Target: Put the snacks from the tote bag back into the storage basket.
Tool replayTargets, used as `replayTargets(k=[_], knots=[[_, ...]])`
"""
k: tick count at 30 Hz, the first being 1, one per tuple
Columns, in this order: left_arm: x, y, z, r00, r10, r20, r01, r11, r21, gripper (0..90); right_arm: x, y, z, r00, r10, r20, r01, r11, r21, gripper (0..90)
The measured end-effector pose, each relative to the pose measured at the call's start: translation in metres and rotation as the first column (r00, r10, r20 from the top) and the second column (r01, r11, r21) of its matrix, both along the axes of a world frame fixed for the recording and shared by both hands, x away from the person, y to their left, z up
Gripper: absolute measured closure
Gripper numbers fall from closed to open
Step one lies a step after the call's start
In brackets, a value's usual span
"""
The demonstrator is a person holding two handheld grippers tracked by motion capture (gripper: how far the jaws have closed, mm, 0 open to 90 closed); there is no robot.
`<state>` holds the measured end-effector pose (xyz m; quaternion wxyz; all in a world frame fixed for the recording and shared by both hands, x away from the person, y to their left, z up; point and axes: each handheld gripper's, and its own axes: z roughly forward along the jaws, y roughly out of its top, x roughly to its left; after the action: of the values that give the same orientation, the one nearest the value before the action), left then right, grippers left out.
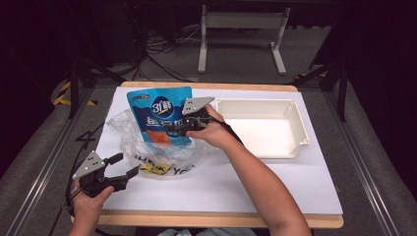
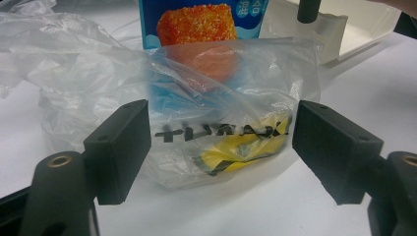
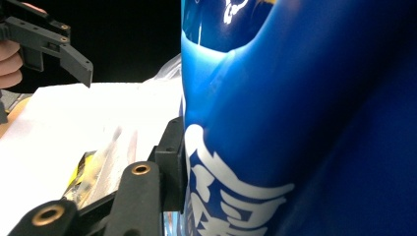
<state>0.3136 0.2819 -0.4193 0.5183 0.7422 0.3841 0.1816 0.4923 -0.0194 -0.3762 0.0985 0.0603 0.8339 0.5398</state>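
Glossy blue foil snack pouch [image 1: 158, 114] with white lettering and an orange breaded-food picture, standing upright near the middle of the white paper-covered table [image 1: 295, 187], lower part sunk inside a crumpled clear plastic bag [image 1: 147, 147] with black letters and a yellow patch. Pouch top rising well above the bag's open mouth. Right gripper [image 1: 189, 123] at the pouch's right edge, jaws clamped on the blue foil; in the right gripper view one black jaw pressed flat against the pouch's [image 3: 295, 123] surface, the other hidden behind the foil. Grey three-cornered plate on top of this gripper, hand wrapped around its body, forearm coming in from the near right.

Left gripper [image 1: 120, 169] at the near left, just beside the near-left edge of the clear bag, not touching it. Jaws spread wide; in the left gripper view the bag [image 2: 221, 142] and the pouch [image 2: 196, 29] framed in the gap between them, black lettering and yellow patch facing the camera.

Shallow white rectangular plastic tray [image 1: 300, 129] to the right of the pouch, near the far right of the table, close to the right hand.
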Motion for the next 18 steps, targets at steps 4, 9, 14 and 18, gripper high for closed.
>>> replayTargets(k=[4, 9, 14, 18], knots=[[0.0, 0.0, 0.0, 1.0, 0.001, -0.001, -0.001, 1.0, -0.002, 23.2, -0.001, 0.001, 0.0, 1.0, -0.001, 0.007, 0.001, 1.0, -0.004, 57.7], [0.0, 0.0, 0.0, 1.0, 0.004, -0.005, -0.004, 1.0, -0.005, 23.2, -0.001, 0.0, 0.0, 1.0, 0.0, 0.006, 0.0, 1.0, -0.004, 59.1], [0.0, 0.001, 0.0, 1.0, 0.007, -0.003, -0.007, 0.9999, -0.012, 23.3, -0.002, 0.005, 0.004, 0.9998, -0.005, 0.019, 0.005, 1.0, -0.03, 60.6], [0.0, 0.003, 0.0, 0.9999, 0.014, -0.004, -0.014, 0.9998, -0.016, 23.2, -0.002, 0.011, 0.009, 0.9994, -0.008, 0.034, 0.01, 0.999, -0.052, 61.4]])
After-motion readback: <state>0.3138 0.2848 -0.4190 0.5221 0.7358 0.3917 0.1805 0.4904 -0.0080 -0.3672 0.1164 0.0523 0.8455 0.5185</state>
